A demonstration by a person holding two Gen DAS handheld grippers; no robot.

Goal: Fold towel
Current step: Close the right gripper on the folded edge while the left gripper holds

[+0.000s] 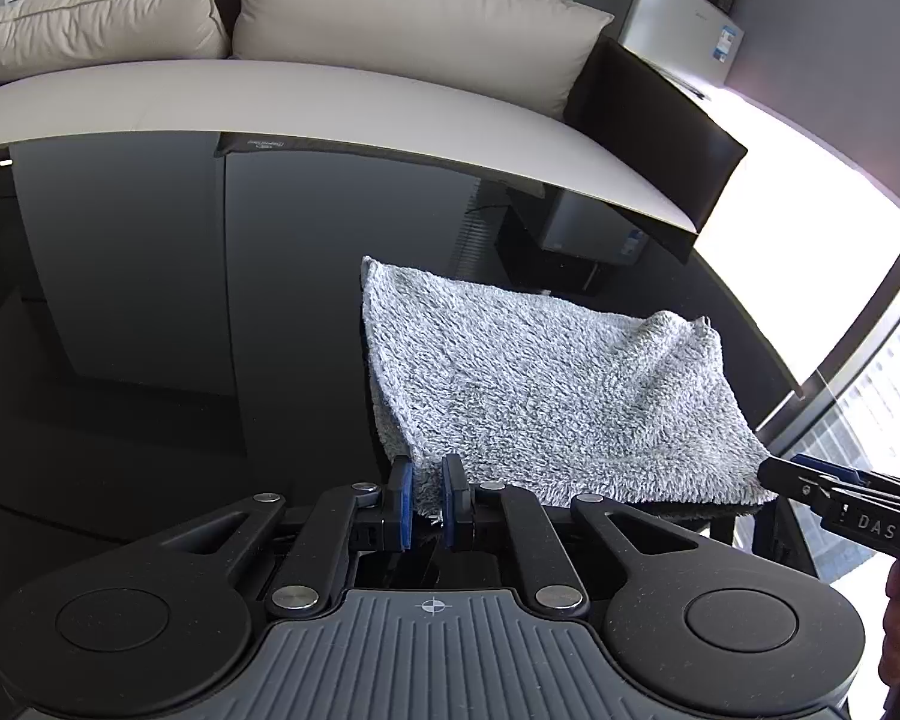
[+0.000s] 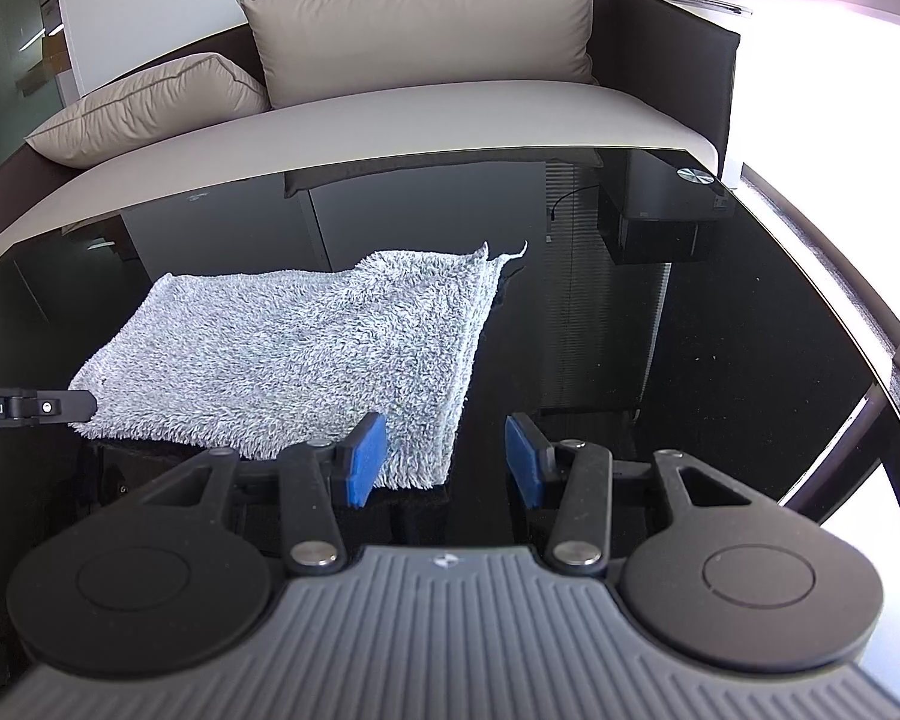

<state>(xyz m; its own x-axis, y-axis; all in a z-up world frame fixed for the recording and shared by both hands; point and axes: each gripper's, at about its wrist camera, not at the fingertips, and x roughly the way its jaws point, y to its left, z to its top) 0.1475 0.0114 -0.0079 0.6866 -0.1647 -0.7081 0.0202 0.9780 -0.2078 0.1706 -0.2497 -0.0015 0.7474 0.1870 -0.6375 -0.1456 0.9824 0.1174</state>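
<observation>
A fluffy grey towel (image 1: 540, 378) lies folded on the glossy black table (image 1: 150, 360), its near edge lifted a little. My left gripper (image 1: 428, 501) is shut on the towel's near left corner, with pile showing between the blue pads. In the right wrist view the towel (image 2: 306, 354) shows its layered right edge. My right gripper (image 2: 444, 459) is open, its left pad beside the towel's near right corner, holding nothing. The right gripper also shows in the left wrist view (image 1: 810, 480) at the towel's near right corner. The left gripper's finger (image 2: 42, 407) shows at the towel's left edge.
A sofa with a white seat (image 2: 390, 114) and beige cushions (image 2: 426, 18) stands just behind the table's far edge. A small silver disc (image 2: 695, 175) lies at the table's far right corner. A bright window is to the right.
</observation>
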